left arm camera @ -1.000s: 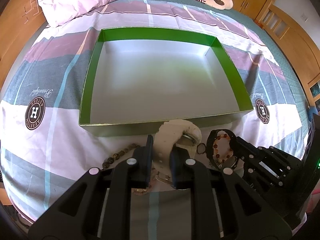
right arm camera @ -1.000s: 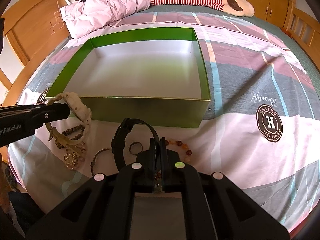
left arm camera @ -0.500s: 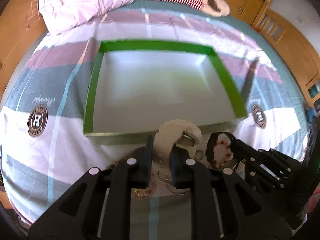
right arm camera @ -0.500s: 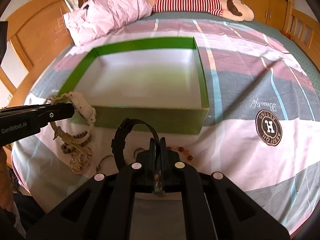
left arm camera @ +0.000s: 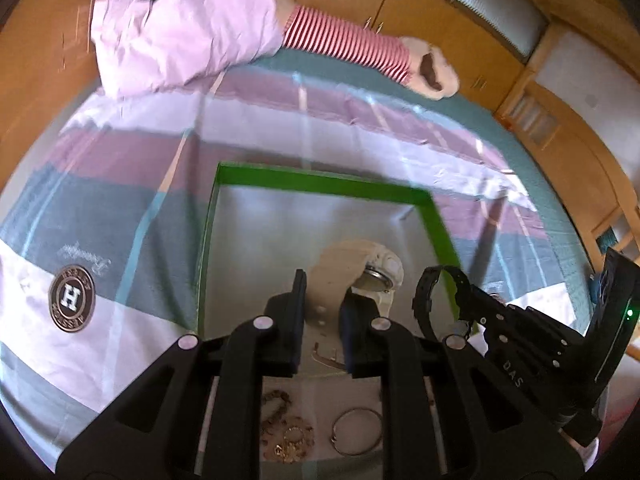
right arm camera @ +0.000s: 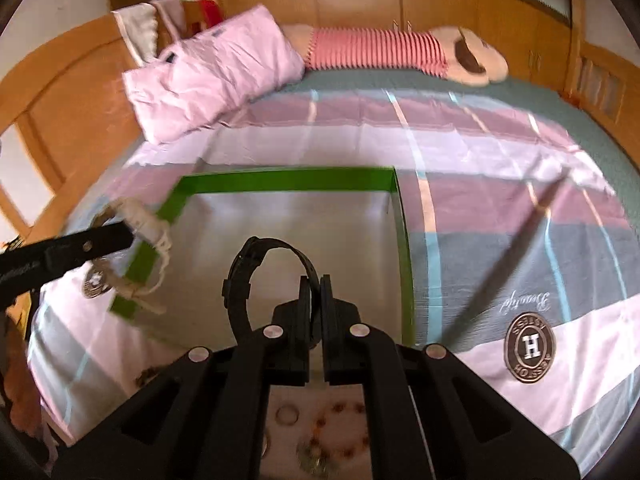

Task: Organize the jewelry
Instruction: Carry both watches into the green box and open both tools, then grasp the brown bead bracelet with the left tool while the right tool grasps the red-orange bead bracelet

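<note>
Green-walled and silver-floored, the box (left arm camera: 320, 188) lies on the bed (right arm camera: 500, 168) directly ahead of both grippers. The left gripper (left arm camera: 322, 312) pinches the strap of a cream watch (left arm camera: 360, 268), held over the box's near edge. The right gripper (right arm camera: 315, 304), jaws pressed together, clamps the band of a black watch (right arm camera: 256, 264), its loop standing upright above the box floor. Remaining bracelets (left arm camera: 356, 432) lie on the bed below the grippers, outside the near wall.

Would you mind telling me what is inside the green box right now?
The green box shows only its bare silver floor. The white watch and black watch, held by the fingers, hang in front, and with the fingers they hide the floor's near part.
</note>
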The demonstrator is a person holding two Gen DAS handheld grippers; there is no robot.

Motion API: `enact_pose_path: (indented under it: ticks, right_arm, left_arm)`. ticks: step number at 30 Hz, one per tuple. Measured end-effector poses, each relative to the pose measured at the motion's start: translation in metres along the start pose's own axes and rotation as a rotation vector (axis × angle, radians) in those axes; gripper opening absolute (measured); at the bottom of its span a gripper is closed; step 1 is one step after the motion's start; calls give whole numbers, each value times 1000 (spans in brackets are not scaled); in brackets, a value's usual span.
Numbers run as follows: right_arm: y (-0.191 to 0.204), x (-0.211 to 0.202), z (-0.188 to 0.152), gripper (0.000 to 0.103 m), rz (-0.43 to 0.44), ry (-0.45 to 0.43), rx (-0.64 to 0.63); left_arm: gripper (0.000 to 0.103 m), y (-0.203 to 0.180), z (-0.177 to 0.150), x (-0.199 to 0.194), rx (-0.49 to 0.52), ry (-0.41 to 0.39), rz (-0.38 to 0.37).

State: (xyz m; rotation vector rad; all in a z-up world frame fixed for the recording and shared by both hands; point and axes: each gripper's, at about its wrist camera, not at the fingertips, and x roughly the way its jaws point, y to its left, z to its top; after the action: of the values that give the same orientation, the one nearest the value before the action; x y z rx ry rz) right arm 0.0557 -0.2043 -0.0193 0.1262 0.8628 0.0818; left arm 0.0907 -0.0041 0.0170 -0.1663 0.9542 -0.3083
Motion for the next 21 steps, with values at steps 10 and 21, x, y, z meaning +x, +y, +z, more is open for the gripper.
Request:
enact_pose_path:
  ticks: [10, 21]
  right_arm:
    - [-14, -29, -11, 49, 83, 47, 40]
    - [-22, 21, -67, 38, -118, 370, -42]
  left_arm:
    - [49, -2, -9, 1, 16, 50, 3]
    - [53, -4, -54, 17, 139, 325, 10]
